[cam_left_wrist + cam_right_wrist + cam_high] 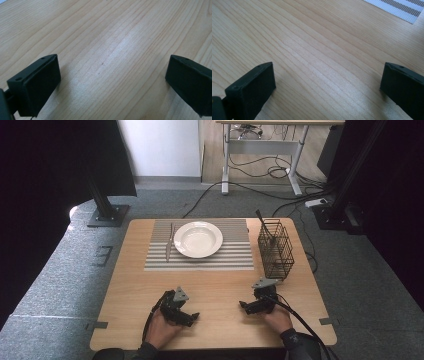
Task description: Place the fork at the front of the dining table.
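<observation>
Left gripper (pixel 189 318) and right gripper (pixel 246 306) rest agape (basket (pixel 275 250) contents unclear).

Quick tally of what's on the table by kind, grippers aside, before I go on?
Plate: 1
Knife, left of the plate: 1
Striped placemat: 1
Wire basket: 1
Dark utensil standing in the basket, kind too small to tell: 1
Total: 5

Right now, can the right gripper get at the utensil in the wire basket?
Probably yes. The right gripper is open and empty, low over bare table. The basket stands just beyond it, and the utensil sticks out of its open top. Nothing lies between.
</observation>
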A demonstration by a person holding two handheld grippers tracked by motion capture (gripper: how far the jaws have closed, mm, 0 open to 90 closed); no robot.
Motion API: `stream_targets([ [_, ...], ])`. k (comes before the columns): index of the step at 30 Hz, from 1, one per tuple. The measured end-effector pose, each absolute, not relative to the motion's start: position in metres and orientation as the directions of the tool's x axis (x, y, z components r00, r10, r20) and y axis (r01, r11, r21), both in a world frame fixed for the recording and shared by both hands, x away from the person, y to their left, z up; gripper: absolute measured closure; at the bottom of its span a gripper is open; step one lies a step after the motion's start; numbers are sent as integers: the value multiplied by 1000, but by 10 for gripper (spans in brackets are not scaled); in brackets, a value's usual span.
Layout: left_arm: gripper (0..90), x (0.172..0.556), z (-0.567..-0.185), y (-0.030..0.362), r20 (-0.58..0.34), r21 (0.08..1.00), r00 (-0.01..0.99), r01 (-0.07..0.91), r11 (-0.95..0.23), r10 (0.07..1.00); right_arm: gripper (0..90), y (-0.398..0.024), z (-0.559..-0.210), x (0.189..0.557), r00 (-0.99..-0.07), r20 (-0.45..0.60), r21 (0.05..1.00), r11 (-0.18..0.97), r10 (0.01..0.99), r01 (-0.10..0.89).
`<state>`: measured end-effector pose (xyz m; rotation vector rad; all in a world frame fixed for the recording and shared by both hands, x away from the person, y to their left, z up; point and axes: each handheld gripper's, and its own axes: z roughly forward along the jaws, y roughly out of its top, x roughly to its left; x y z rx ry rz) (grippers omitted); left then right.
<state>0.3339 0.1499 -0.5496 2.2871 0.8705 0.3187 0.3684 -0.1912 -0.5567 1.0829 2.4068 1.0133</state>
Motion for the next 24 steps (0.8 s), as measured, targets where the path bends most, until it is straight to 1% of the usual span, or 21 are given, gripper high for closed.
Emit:
stream_targets([
  [24, 0, 338, -549, 149, -15, 659, 755, 501, -561, 656, 0, -192, -557, 368, -668, 5, 714, 465, 744, 523],
])
